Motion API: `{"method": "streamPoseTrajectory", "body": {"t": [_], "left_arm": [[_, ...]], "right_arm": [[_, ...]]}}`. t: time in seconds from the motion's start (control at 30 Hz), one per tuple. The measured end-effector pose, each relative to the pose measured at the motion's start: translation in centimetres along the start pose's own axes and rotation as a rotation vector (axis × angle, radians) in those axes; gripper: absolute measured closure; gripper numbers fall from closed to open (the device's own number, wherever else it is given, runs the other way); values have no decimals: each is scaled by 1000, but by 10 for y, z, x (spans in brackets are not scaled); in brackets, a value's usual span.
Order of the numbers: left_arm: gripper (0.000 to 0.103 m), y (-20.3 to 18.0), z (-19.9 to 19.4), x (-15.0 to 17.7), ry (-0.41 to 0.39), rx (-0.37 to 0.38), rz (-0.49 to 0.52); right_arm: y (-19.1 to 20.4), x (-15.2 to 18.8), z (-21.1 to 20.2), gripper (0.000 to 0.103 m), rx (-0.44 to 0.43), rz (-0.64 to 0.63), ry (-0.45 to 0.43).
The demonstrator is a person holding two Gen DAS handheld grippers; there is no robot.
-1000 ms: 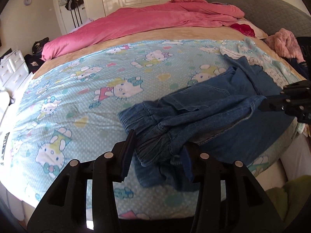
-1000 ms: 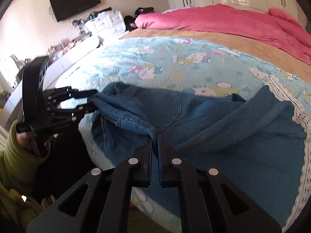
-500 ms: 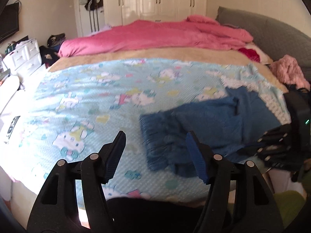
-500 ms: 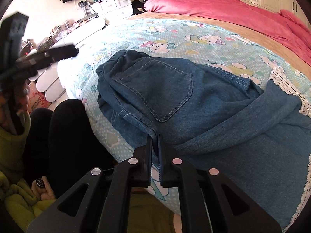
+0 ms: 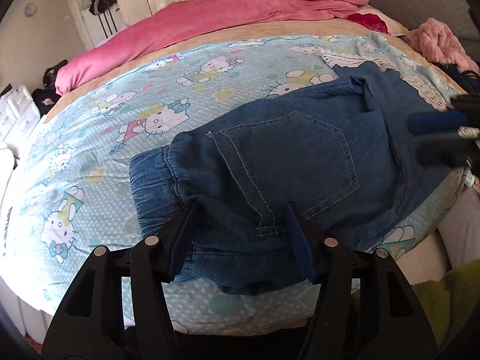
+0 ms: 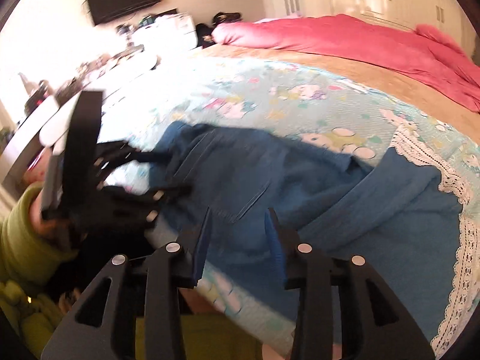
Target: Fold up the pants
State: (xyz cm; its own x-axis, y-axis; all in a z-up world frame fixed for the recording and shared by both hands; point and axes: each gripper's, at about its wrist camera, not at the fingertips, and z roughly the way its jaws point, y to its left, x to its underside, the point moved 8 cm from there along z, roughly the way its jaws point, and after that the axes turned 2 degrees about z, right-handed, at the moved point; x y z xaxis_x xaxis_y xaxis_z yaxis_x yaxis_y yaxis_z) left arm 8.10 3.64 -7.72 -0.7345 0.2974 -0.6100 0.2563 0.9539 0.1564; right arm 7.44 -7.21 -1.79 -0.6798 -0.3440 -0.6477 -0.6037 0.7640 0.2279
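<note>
Blue denim pants (image 5: 300, 150) lie flat on the bed, back pocket up, with the elastic waistband toward me. My left gripper (image 5: 243, 210) straddles the waistband by a belt loop. Its jaws are closing with denim between them, but the pads stand clear of the cloth. In the blurred right wrist view the pants (image 6: 300, 180) spread across the cover, and the left gripper (image 6: 180, 174) reaches in at their left end. My right gripper (image 6: 239, 213) hovers over the near edge of the pants, its jaws opening and holding nothing. The right gripper (image 5: 444, 132) also shows blurred at the left view's right edge.
A light-blue cartoon-cat cover (image 5: 120, 120) with a lace edge (image 6: 450, 180) tops the bed. A pink duvet (image 5: 240, 9) is piled at the far side and a pink fluffy garment (image 5: 435, 42) lies at the right. White drawers (image 5: 15, 111) stand left. A green sleeve (image 6: 24, 234) holds the left gripper.
The lifted, bunched pants now lie flat. My left gripper let go, drew back, then came in over the waistband. My right gripper, earlier shut on the pants' edge, has opened and released it.
</note>
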Motion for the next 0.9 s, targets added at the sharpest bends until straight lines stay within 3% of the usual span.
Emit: {"method": "streamPoseTrajectory", "body": {"t": [0.1, 0.2, 0.3, 0.5, 0.53, 0.63, 0.9], "left_arm": [[51, 2, -1, 1, -8, 16, -17], [51, 2, -3, 0, -13, 18, -18], [51, 1, -5, 0, -27, 24, -24], [51, 6, -20, -5, -69, 60, -80], [51, 7, -25, -7, -83, 58, -86], [40, 8, -37, -12, -113, 50, -99], [31, 0, -60, -22, -155, 70, -112]], "right_arm": [[-6, -6, 14, 68, 3, 28, 6], [-12, -3, 34, 54, 28, 51, 49], [-25, 16, 62, 53, 56, 108, 181], [-32, 7, 32, 53, 25, 151, 82], [-35, 4, 25, 48, 30, 153, 65], [-51, -3, 1, 43, 79, 170, 7], [-92, -12, -34, 39, 158, 251, -83]]}}
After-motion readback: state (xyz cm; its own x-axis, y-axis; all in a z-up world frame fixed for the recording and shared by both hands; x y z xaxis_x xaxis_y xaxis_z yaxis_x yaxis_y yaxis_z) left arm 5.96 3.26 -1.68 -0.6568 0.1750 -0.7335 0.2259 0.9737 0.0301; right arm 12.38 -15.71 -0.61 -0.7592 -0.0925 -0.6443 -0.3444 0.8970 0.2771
